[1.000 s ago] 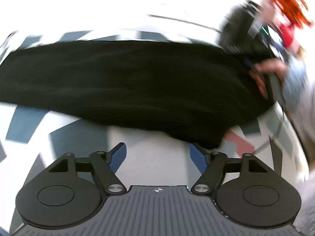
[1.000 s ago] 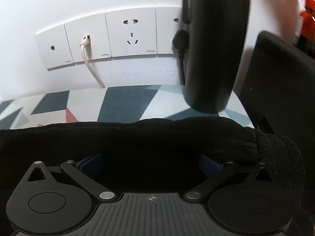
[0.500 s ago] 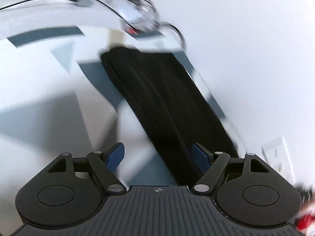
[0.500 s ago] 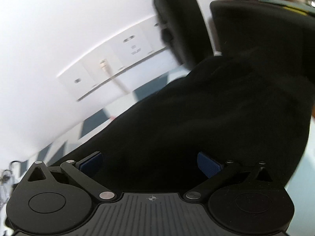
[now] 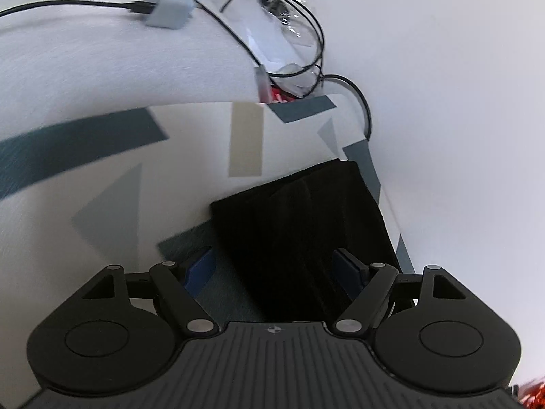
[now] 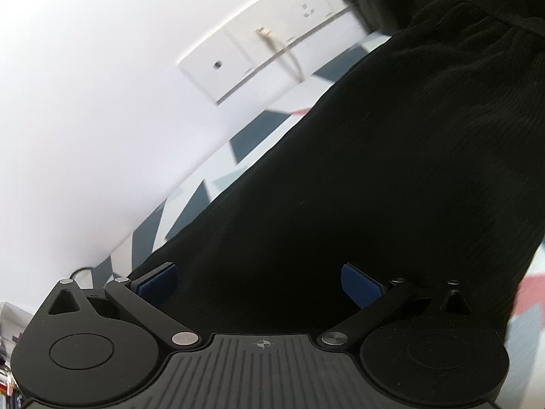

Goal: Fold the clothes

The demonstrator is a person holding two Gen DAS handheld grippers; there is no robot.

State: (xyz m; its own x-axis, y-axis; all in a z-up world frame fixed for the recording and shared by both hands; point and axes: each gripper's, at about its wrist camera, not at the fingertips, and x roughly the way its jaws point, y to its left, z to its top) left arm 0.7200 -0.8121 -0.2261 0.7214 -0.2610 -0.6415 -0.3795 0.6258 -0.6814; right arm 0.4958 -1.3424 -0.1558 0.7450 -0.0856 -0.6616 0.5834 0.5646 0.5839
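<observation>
A black knit garment (image 5: pixel 299 225) lies folded in a long strip on the patterned tablecloth (image 5: pixel 119 156), close along the white wall. My left gripper (image 5: pixel 277 267) is open, its blue pads astride the near end of the strip, holding nothing. In the right wrist view the same black garment (image 6: pixel 374 156) fills the middle and right. My right gripper (image 6: pixel 260 283) is open just above the cloth, its blue pads apart and empty.
Black cables (image 5: pixel 306 51), a grey adapter (image 5: pixel 168 10) and clear plastic packaging (image 5: pixel 282 44) lie at the far end of the table. White wall sockets (image 6: pixel 265 44) with a plugged cable sit on the wall. A dark object stands at the right wrist view's top right.
Both grippers swung round. The left view went from the garment spread sideways to looking along its folded length by the wall. The right view tilted and moved back along the garment.
</observation>
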